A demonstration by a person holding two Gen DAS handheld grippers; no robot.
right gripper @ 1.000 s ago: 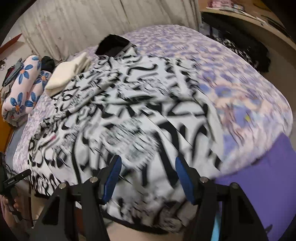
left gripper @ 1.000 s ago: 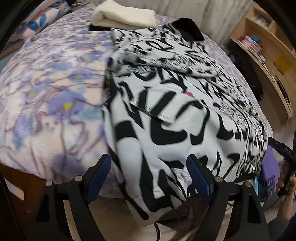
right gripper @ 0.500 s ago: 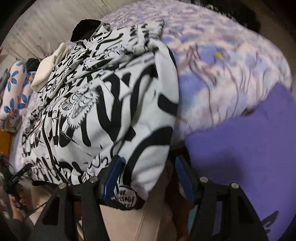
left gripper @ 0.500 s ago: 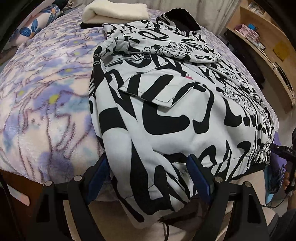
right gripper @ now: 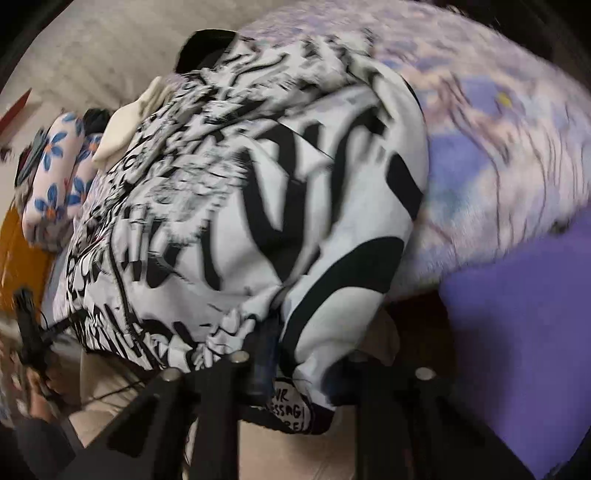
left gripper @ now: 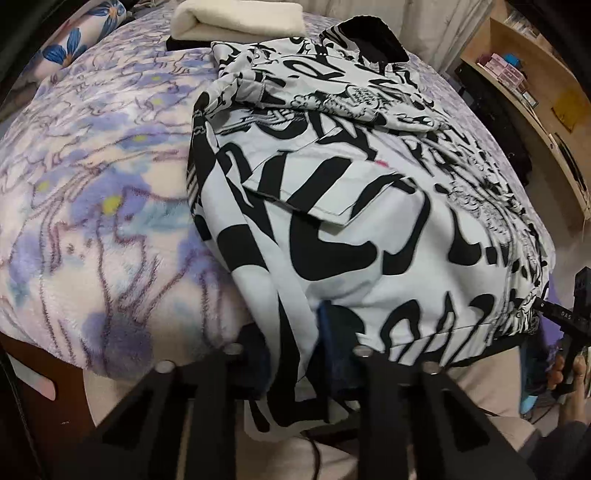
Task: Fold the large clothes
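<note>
jacket (left gripper: 369, 236) beside folded cream towel (left gripper: 240, 18)

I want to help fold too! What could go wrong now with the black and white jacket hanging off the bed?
1. Both grippers are closing on bunched hem fabric. The left gripper and right gripper may catch only a thin layer of the jacket, which could slip out when lifted.
2. The jacket's hem hangs over the edge of the bed, so a lost grip might let it slide toward the floor.
3. The sleeve folded across the top could flop open.
</note>
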